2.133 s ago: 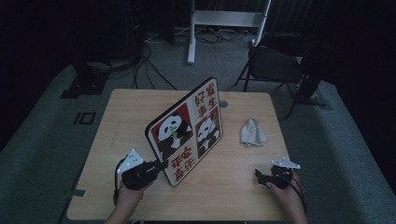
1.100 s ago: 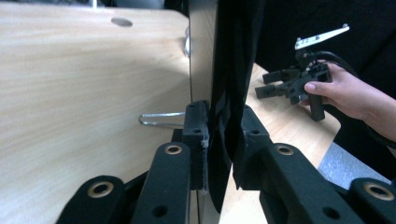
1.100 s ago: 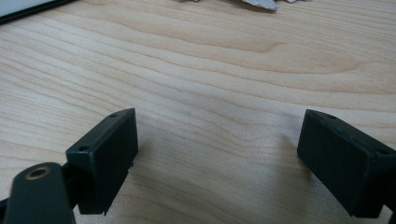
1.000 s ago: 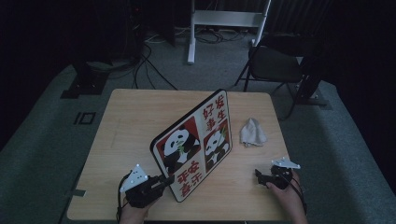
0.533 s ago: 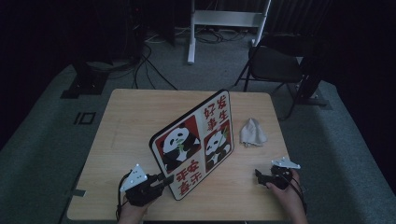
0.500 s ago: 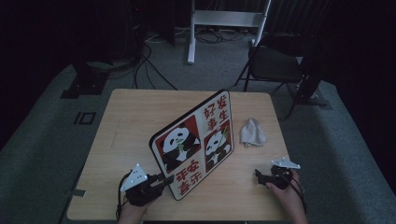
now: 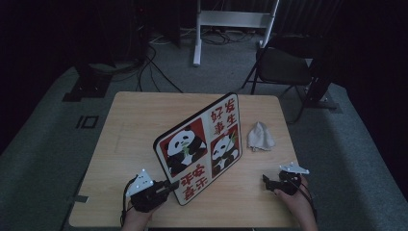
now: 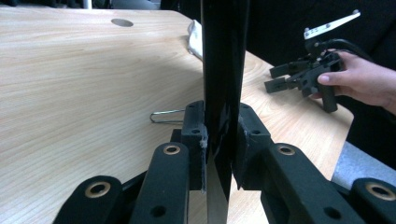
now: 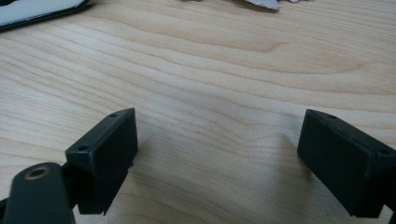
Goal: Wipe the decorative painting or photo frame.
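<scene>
Tilted further toward the table, the panda board [image 7: 199, 147] sits clamped edge-on between the left gripper [image 8: 219, 140] fingers [image 8: 194, 135], just closing; right gripper [image 9: 219, 158] fingers gape empty.

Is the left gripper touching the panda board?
Touching. In the left gripper view, the left gripper has both pads pressed against the panda board edge.

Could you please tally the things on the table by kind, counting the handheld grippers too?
Panda board: 1
Crumpled cloth: 1
Grippers: 2, the left gripper clamped on the board's edge, the right gripper open over the table
Total: 4
</scene>
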The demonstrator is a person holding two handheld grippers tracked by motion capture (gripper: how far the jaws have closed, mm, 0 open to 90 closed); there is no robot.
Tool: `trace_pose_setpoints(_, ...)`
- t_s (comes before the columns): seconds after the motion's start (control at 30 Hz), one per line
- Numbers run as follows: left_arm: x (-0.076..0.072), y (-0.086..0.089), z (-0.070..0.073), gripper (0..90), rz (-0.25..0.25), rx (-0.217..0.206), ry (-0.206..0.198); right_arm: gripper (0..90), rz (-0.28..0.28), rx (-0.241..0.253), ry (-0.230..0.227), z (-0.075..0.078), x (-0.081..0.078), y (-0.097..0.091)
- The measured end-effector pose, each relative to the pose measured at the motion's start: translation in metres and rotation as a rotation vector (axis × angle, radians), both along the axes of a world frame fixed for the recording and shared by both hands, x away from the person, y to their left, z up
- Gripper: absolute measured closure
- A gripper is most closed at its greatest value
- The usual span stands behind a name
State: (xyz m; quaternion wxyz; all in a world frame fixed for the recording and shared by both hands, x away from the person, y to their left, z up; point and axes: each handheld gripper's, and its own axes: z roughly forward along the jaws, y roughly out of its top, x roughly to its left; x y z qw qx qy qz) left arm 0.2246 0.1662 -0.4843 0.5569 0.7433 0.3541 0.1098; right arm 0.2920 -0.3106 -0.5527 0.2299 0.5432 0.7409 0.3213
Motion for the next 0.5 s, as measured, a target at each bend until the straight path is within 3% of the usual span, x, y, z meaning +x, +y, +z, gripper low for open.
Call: trace_pose_setpoints(0.5, 0.003, 0.003, -0.001, 78.8, -0.004, -0.010, 0.020, 14.4, -0.015, -0.004, -0.017, 0.002, 0.012, 0.005)
